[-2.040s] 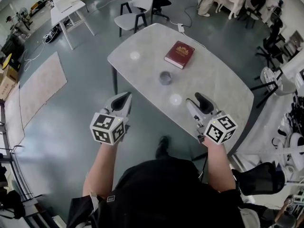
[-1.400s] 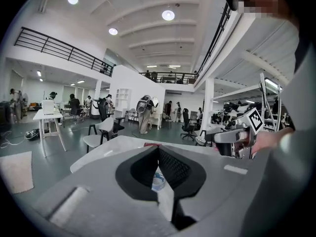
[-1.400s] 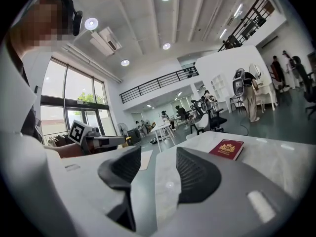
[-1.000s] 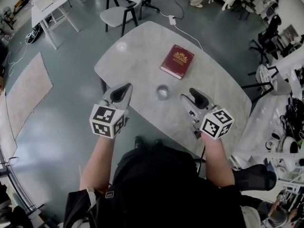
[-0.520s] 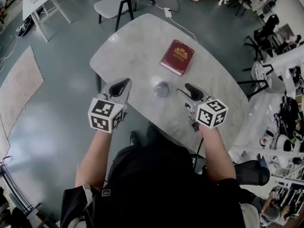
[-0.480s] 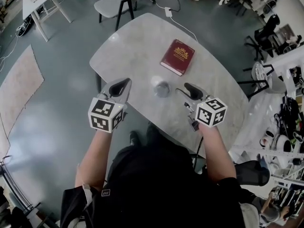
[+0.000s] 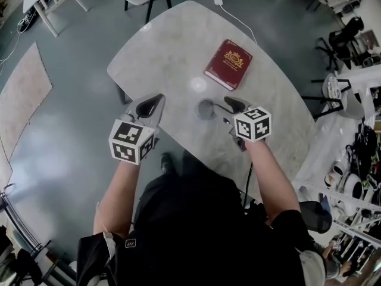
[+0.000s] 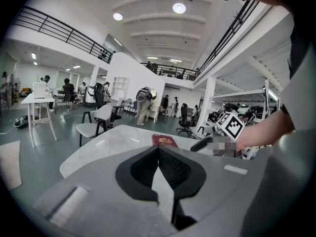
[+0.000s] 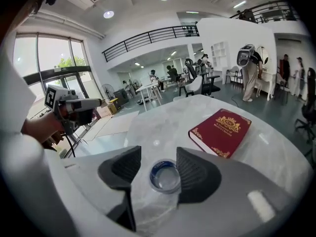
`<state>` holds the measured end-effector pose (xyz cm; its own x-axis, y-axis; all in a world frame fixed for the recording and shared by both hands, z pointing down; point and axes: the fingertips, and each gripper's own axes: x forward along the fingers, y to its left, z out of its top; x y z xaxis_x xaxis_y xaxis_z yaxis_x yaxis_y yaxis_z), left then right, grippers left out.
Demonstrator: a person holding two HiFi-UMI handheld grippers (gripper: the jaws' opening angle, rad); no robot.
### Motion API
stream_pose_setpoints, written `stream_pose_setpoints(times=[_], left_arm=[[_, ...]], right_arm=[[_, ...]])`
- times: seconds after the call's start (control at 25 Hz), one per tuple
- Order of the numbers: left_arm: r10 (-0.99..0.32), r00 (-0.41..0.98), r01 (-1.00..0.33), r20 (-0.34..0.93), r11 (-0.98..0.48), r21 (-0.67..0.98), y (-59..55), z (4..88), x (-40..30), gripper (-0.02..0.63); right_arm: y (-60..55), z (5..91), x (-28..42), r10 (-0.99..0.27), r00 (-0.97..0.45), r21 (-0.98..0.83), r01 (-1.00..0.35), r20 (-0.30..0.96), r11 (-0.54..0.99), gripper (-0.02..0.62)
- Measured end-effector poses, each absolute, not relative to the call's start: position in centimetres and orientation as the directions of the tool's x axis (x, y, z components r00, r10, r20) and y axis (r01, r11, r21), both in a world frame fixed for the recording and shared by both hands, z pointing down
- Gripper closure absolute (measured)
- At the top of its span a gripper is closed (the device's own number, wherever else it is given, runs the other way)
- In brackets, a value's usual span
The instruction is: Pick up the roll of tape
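Blue-edged roll of tape (image 9: 165, 176) lies flat between the spread jaws of the right gripper (image 9: 158, 154). The left gripper (image 8: 158, 153), jaws pressed together, hangs farther off.

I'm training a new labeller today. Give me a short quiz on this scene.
1. True or false: the right gripper is shut on the tape.
2. What lies beyond the tape in the right gripper view? A mug; B book; C laptop.
3. Fill in: the left gripper has its jaws ____.
Key: 1 false, the jaws stand apart with the tape between them. 2 B. 3 together.
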<state>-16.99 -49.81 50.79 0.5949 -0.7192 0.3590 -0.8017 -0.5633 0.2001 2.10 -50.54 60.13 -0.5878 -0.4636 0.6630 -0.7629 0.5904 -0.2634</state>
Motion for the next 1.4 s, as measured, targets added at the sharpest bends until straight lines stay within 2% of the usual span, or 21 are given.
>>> stream_pose_setpoints(times=[0.44, 0.8, 1.08, 1.24, 1.4], left_arm=[[-0.693, 0.593, -0.804, 0.409, -0.54, 0.25, -51.3, 54.7, -16.8, 0.595], [-0.696, 0.577, -0.816, 0.428, -0.519, 0.255, -51.3, 55.4, -17.6, 0.595], [-0.702, 0.565, -0.824, 0.433, -0.507, 0.252, -50.3, 55.5, -18.1, 0.595], [-0.71, 0.557, -0.83, 0.431, -0.5, 0.249, -49.4, 55.1, -18.9, 0.595], [-0.717, 0.553, -0.832, 0.424, -0.5, 0.239, -48.4, 54.7, -19.6, 0.597]], right_arm=[[-52.4, 68.9, 0.9, -0.29, -0.517, -0.241, -0.732, 0.805, 0.637, 0.37], [-52.8, 72.8, 1.4, -0.238, -0.429, -0.189, -0.741, 0.871, 0.644, 0.373], [-52.6, 74.4, 2.0, -0.225, -0.367, -0.146, -0.754, 0.903, 0.641, 0.441], [-52.3, 74.5, 2.6, -0.238, -0.311, -0.085, -0.753, 0.92, 0.653, 0.515], [-51.6, 74.4, 2.8, -0.257, -0.293, -0.058, -0.756, 0.921, 0.652, 0.54]])
